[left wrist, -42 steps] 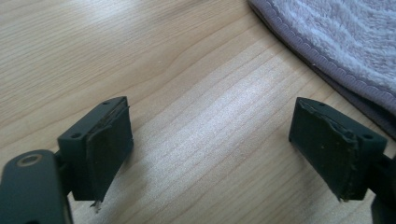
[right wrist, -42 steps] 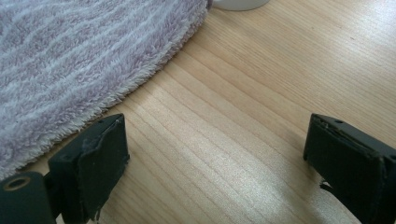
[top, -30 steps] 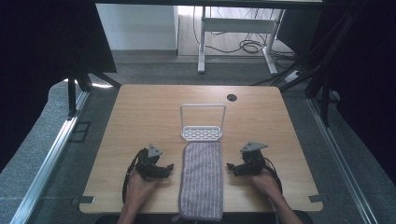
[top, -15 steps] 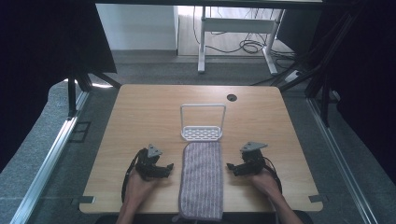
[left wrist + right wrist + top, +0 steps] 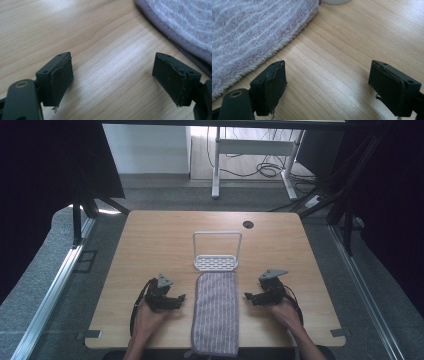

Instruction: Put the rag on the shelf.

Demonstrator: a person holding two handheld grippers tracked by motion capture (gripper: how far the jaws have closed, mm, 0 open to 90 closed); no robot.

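A grey-purple striped towel (image 5: pixel 216 312) lies flat lengthwise at the front middle of the wooden table (image 5: pixel 150 240), its near end hanging over the edge. My left gripper (image 5: pixel 182 298) rests on the wood just left of it, pointing at its edge. My right gripper (image 5: pixel 246 296) rests just right of it, pointing inward. In the left gripper view the left gripper (image 5: pixel 120 82) stands open over bare wood, with the towel (image 5: pixel 185 22) beyond it. In the right gripper view the right gripper (image 5: pixel 334 85) is open beside the towel (image 5: pixel 249 30). Both pairs of jaws have just been closing slightly, with nothing between them.
A small white rack (image 5: pixel 217 263) with a tall wire handle stands right behind the towel's far end. A dark cable hole (image 5: pixel 248 224) sits near the table's far edge. Black curtains and metal frame legs flank the table.
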